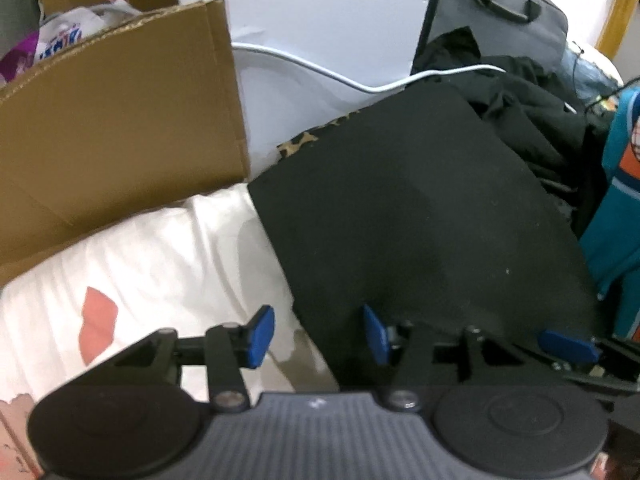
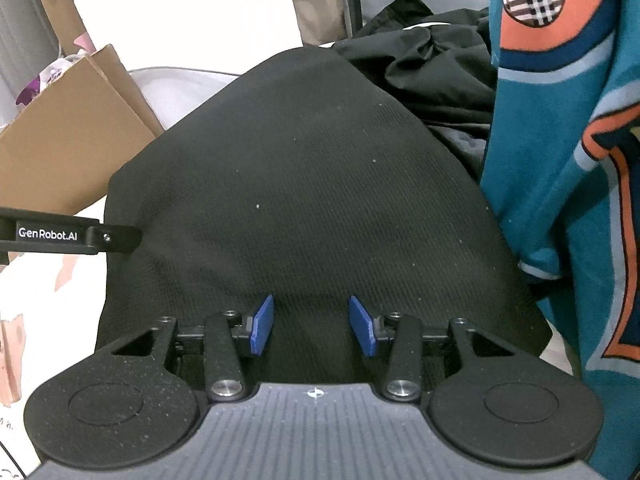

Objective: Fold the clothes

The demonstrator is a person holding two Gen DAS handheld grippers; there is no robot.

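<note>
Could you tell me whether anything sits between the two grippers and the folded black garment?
Nothing visible does. The left gripper hangs open over the near left edge of the black garment, and the right gripper is open directly above the cloth, with no object between.

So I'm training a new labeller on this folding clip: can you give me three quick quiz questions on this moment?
1. True or false: the right gripper clamps the flat black knit garment.
2. What lies directly right of that garment in the right wrist view: A) brown cardboard box, B) teal and orange jersey, C) white cable?
3. Which pad of the left gripper is over the white bedsheet?

Key: 1 false, its jaws stand open above the cloth; 2 B; 3 the left pad in the picture, with the garment's edge between the pads.
</note>
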